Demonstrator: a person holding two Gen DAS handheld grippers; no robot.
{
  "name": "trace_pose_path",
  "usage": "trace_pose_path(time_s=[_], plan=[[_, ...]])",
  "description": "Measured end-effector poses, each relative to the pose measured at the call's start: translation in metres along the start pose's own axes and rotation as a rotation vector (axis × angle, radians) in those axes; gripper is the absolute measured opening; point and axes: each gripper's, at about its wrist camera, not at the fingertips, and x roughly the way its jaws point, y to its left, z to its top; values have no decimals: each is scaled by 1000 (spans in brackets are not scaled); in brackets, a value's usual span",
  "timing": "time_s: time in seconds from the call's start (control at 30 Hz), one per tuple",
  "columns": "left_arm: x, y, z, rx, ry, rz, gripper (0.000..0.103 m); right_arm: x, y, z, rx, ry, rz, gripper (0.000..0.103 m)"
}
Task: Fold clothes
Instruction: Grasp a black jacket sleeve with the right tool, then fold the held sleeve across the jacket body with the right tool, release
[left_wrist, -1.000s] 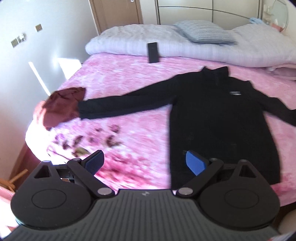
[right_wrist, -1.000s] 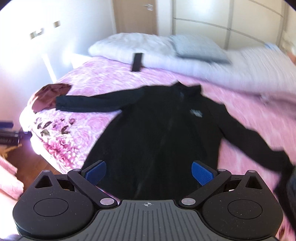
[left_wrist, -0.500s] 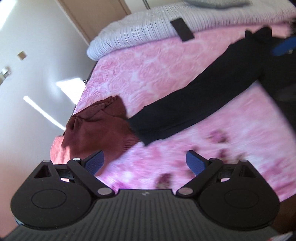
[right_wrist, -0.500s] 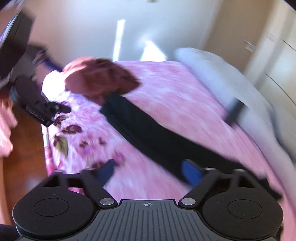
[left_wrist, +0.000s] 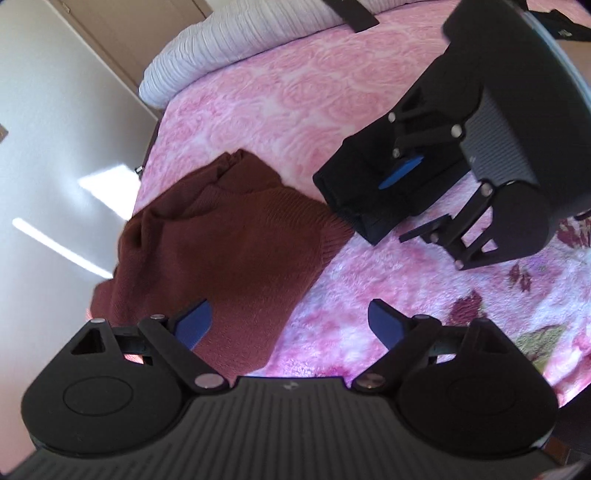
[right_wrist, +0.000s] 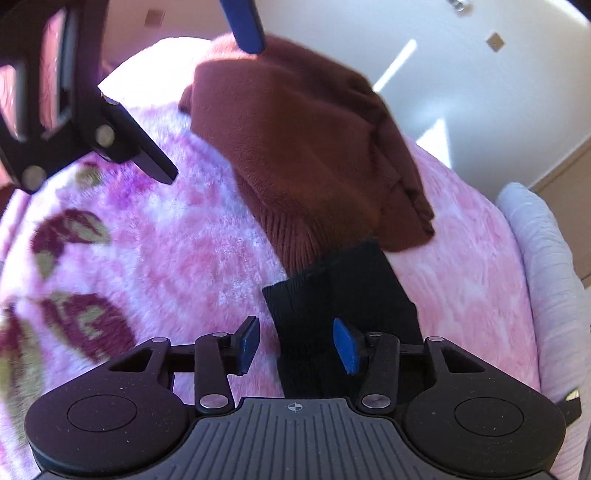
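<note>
The black sweater's sleeve cuff (right_wrist: 332, 291) lies on the pink bedspread, touching a crumpled maroon sweater (right_wrist: 306, 140). My right gripper (right_wrist: 295, 347) straddles the cuff with its jaws half narrowed. A small gap shows between the left pad and the cloth, so it is open around the cuff. In the left wrist view the same cuff (left_wrist: 354, 199) sits under the right gripper (left_wrist: 410, 201). My left gripper (left_wrist: 290, 325) is wide open and holds nothing, low over the maroon sweater's (left_wrist: 229, 240) near hem. The rest of the black sweater is out of view.
The pink floral bedspread (left_wrist: 295, 92) covers the bed, and its corner edge falls off just beyond the maroon sweater. A white ribbed duvet (left_wrist: 229, 48) lies along the headboard end with a flat black object (left_wrist: 354, 14) on it. A white wall stands close on the left.
Both grippers have swung from over the sweater's body to its left sleeve end by the maroon sweater. The right jaws have narrowed around the cuff. The left stays wide open.
</note>
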Motion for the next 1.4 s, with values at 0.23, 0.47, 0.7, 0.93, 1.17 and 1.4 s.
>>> trace_pose_path(time_s=[0.23,0.47,0.7,0.93,1.17,1.4], plan=[[7,4,16,32,-15,-15,89,-7,-23,3,61,-42,-5,15],[13,-13,47,86,-47,-47,89,-118,-113,-56,465,-220,-215,15],[11,-111,135,227,-147,-151,89,-263,-217,-190,974,-318,-583,15],[10,-209,222,368,-248,-254,90,-316,-220,-412,1584,-219,-833,15],[34,-301,289,467,-264,-329,90,-306,-189,-552,1816,-145,-731,15],[44,-341,320,495,-224,-339,90,-342,-165,-587,1833,-192,-769,14]])
